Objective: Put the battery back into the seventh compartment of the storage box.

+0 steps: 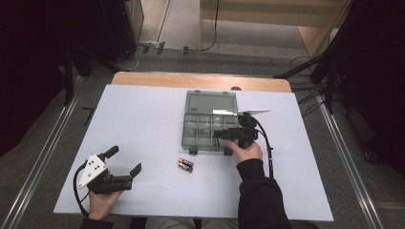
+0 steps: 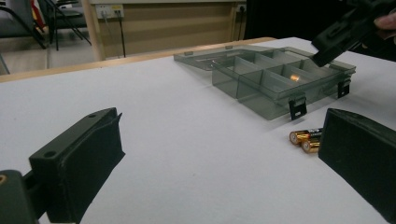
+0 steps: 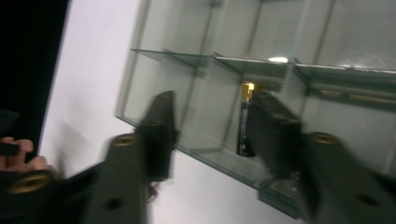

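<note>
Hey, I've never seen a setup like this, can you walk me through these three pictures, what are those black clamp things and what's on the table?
A person sits at a white table holding a hand-operated two-jaw gripper in each hand. The high view looks down from above. The other two pictures come from cameras riding on the grippers, looking along their black jaws.

The left gripper rests low near the person, jaws open, holding nothing. The right gripper is over the clear plastic compartment box, whose lid lies open; its jaws are open too.

One battery lies inside a compartment, seen between the right gripper's jaws. Two more batteries lie side by side on the table in front of the box.
</note>
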`<state>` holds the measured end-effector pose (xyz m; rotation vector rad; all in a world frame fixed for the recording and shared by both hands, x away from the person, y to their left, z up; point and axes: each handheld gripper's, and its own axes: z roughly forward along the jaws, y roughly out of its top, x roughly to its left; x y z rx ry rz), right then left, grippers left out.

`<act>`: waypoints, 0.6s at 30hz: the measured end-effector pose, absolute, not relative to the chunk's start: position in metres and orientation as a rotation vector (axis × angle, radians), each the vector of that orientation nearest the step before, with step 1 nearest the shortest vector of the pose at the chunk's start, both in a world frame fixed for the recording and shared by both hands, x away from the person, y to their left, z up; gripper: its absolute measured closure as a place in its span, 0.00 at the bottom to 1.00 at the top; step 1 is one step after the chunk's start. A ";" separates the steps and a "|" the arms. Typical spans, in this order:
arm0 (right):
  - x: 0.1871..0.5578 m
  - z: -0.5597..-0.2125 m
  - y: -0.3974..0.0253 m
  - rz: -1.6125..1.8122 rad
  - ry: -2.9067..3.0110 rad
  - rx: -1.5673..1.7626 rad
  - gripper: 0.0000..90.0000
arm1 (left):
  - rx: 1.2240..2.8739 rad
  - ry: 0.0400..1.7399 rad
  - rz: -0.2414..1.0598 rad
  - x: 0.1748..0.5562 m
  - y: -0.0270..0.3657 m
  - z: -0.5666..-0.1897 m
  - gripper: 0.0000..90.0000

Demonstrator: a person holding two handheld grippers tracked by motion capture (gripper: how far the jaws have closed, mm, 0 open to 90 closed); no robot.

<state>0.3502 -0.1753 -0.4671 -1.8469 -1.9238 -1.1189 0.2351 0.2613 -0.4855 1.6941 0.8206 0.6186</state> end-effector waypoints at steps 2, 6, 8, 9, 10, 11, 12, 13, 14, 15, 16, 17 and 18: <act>0.348 -0.463 -0.174 -1.141 -1.950 -1.851 0.33 | 1.692 0.822 0.617 0.235 0.261 -0.486 0.00; 0.334 -0.448 -0.168 -1.246 -2.108 -1.749 0.10 | 1.693 0.822 0.618 0.235 0.261 -0.486 0.00; 0.328 -0.443 -0.164 -1.286 -2.164 -1.674 0.00 | 1.693 0.822 0.618 0.235 0.261 -0.486 0.00; 0.324 -0.440 -0.162 -1.298 -2.190 -1.639 0.00 | 1.693 0.821 0.619 0.235 0.261 -0.486 0.00; 0.324 -0.440 -0.162 -1.298 -2.190 -1.639 0.00 | 1.698 0.820 0.619 0.235 0.261 -0.485 0.00; 0.318 -0.435 -0.156 -1.314 -2.248 -1.600 0.00 | 1.697 0.820 0.619 0.235 0.261 -0.485 0.00; 0.318 -0.435 -0.156 -1.314 -2.248 -1.600 0.00 | 1.696 0.821 0.618 0.235 0.261 -0.486 0.00; 0.315 -0.433 -0.154 -1.325 -2.272 -1.568 0.00 | 1.695 0.821 0.618 0.235 0.261 -0.486 0.00; 0.312 -0.430 -0.151 -1.338 -2.297 -1.525 0.00 | 1.695 0.822 0.618 0.235 0.261 -0.486 0.00; 0.311 -0.429 -0.149 -1.343 -2.314 -1.502 0.00 | 1.695 0.821 0.618 0.235 0.261 -0.486 0.00; 0.309 -0.428 -0.147 -1.345 -2.335 -1.474 0.00 | 1.696 0.821 0.618 0.235 0.261 -0.486 0.00; 0.307 -0.426 -0.143 -1.337 -2.355 -1.435 0.00 | 1.697 0.819 0.620 0.235 0.261 -0.485 0.00; 0.306 -0.426 -0.140 -1.332 -2.374 -1.405 0.00 | 1.696 0.819 0.621 0.235 0.261 -0.485 0.00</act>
